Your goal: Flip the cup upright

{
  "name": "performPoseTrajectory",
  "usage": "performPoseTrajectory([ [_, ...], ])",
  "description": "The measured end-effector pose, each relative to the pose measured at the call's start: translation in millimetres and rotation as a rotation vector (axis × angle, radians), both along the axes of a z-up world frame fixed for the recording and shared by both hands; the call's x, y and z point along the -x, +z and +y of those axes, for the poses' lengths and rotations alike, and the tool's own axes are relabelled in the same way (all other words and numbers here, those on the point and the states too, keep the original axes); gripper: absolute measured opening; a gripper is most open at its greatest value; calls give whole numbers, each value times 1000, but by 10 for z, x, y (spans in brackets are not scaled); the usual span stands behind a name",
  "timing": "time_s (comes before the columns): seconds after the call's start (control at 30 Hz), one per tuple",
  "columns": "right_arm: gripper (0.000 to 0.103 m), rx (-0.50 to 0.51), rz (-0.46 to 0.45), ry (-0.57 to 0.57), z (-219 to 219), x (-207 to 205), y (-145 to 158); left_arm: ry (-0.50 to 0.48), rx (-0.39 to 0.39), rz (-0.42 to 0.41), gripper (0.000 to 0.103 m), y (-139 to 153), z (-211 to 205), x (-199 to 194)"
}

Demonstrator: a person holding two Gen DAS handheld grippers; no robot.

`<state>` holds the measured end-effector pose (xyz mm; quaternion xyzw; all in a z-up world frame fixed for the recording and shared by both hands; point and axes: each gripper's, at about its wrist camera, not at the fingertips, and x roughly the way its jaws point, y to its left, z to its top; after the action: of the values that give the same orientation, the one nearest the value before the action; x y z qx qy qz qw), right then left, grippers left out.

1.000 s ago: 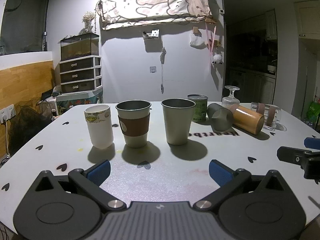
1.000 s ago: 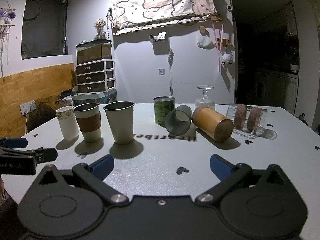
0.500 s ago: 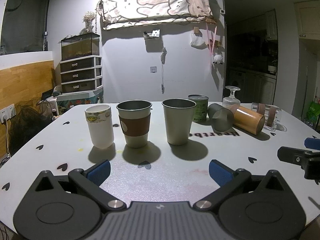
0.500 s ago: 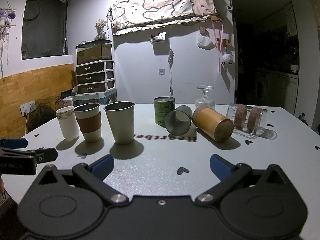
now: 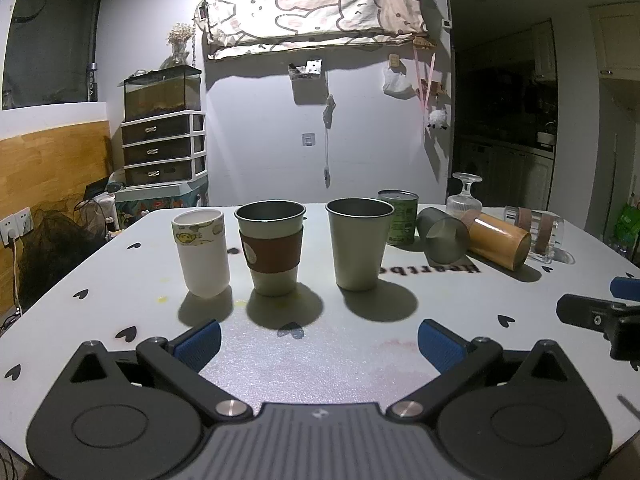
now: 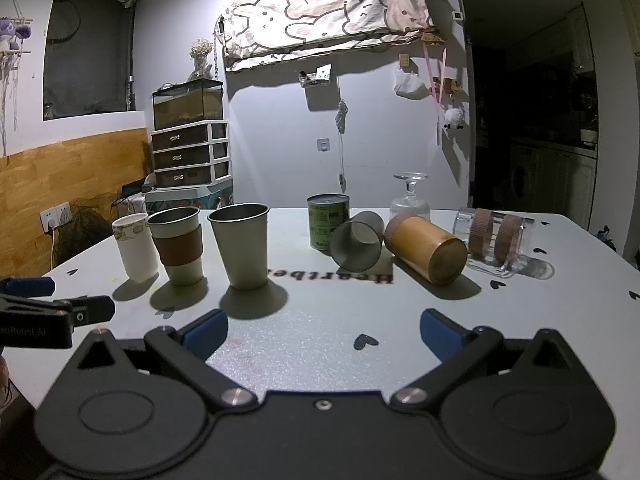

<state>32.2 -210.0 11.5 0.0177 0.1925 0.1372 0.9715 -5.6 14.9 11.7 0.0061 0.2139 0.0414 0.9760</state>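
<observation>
Three cups stand upright in a row: a white cup point(image 5: 203, 252), a steel cup with a brown sleeve point(image 5: 272, 252) and a plain steel cup point(image 5: 360, 242). Three lie on their sides to the right: a small steel cup point(image 6: 357, 246), a bamboo-coloured cup point(image 6: 428, 252) and a clear glass with two brown bands point(image 6: 494, 240). My left gripper point(image 5: 318, 342) is open and empty, low over the table in front of the upright cups. My right gripper point(image 6: 322, 330) is open and empty, in front of the lying cups.
A green tin can point(image 6: 328, 224) and an upside-down stemmed glass point(image 6: 410, 200) stand behind the lying cups. The white table point(image 6: 320, 320) has black heart marks and lettering. A drawer unit point(image 6: 190, 156) with a tank stands beyond the far left edge.
</observation>
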Motion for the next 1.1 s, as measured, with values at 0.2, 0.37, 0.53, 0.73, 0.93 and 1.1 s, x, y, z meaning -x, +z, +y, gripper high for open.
performPoseTrajectory([
  [0.2, 103, -1, 1, -1, 2, -1, -2, 0, 0, 0, 103, 0, 0, 0],
  [0.37, 103, -1, 1, -1, 2, 0, -6, 0, 0, 0, 103, 0, 1, 0],
  [0.53, 103, -1, 1, -2, 0, -1, -7, 0, 0, 0, 103, 1, 1, 0],
  [0.73, 103, -1, 1, -1, -3, -1, -8, -1, 0, 0, 103, 2, 0, 0],
  [0.93, 103, -2, 1, -2, 1, 1, -1, -2, -1, 0, 103, -7, -12, -4],
  [1.1, 103, -1, 0, -3, 4, 16, 15, -1, 2, 1, 103, -15, -29, 0],
])
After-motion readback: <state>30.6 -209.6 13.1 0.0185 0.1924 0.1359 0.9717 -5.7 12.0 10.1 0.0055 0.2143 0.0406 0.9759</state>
